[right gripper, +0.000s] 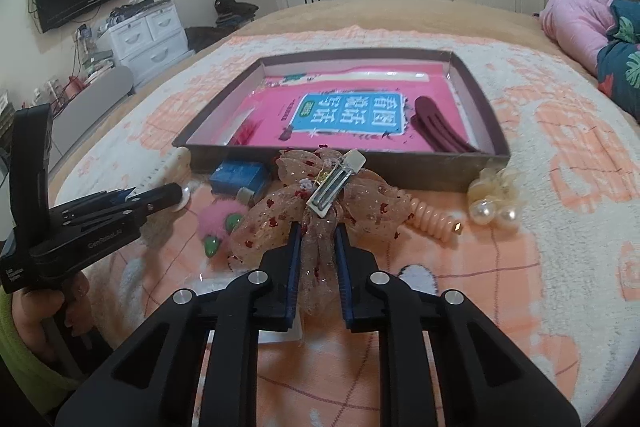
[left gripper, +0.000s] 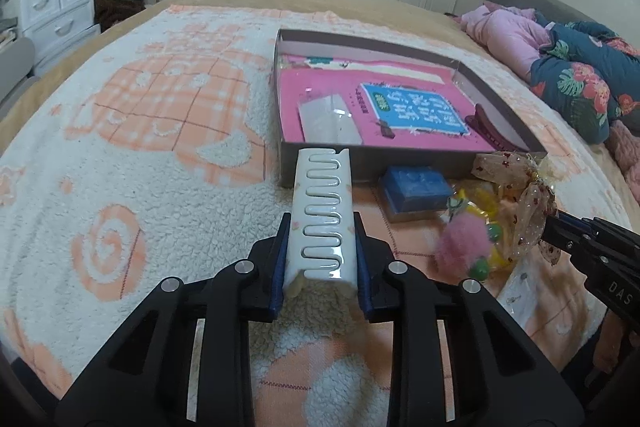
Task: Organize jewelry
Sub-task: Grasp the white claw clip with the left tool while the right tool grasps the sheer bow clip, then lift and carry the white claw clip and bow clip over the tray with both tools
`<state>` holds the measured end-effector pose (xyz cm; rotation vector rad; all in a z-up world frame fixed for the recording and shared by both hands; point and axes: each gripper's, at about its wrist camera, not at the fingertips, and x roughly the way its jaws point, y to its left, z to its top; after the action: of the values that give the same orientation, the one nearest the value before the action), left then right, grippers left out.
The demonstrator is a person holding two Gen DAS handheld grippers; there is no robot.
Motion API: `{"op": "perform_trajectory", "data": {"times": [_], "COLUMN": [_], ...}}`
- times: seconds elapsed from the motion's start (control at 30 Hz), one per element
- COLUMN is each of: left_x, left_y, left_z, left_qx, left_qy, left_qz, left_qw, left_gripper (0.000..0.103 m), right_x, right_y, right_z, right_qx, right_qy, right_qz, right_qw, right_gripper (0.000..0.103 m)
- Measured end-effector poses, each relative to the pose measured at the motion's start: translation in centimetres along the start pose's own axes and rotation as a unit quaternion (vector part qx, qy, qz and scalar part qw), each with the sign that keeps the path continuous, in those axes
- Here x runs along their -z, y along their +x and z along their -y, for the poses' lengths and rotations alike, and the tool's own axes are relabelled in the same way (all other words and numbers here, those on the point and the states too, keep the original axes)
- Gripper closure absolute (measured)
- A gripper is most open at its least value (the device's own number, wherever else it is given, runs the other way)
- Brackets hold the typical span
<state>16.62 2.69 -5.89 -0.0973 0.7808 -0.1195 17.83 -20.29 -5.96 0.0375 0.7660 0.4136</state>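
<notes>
My left gripper (left gripper: 320, 227) is shut on a white hair claw clip (left gripper: 324, 215), which points toward the near wall of a shallow grey box (left gripper: 400, 163) with a pink printed bottom. My right gripper (right gripper: 318, 235) is shut on the tail of a sheer beige bow hair clip (right gripper: 324, 203) with red sequins and a metal clasp, lying just in front of the box (right gripper: 420, 169). A dark red hair clip (right gripper: 436, 131) lies inside the box at its right. In the right wrist view the left gripper (right gripper: 176, 195) shows at the left edge, held by a hand.
On the fleece blanket in front of the box lie a blue case (right gripper: 240, 177), a pink pom-pom piece with green beads (right gripper: 218, 223), a peach spiral hair tie (right gripper: 434, 221) and a pearl bow clip (right gripper: 494, 203). Folded bedding (left gripper: 576, 75) sits at the right.
</notes>
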Motion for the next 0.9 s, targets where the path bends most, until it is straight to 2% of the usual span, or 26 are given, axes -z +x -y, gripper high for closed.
{"op": "perform_trajectory", "data": {"times": [0.5,0.9], "left_x": [-1.3,-2.9], "left_y": [-2.1,-2.7], "left_z": [2.2,4.5], "left_qx": [0.02,0.036], "left_qy": [0.017,0.036], "left_qz": [0.024,0.043], "left_qw": [0.9994,0.9978], "left_gripper": [0.083,0.083], "right_x": [-0.3,-1.0], "right_y": [-2.7,-4.1], "right_z": [2.8,4.4], "right_qx": [0.035,0.043], "right_qy": [0.019,0.035], "right_qz": [0.032,0.056], "right_qw": [0.999,0.997], "right_gripper": [0.087,0.087]}}
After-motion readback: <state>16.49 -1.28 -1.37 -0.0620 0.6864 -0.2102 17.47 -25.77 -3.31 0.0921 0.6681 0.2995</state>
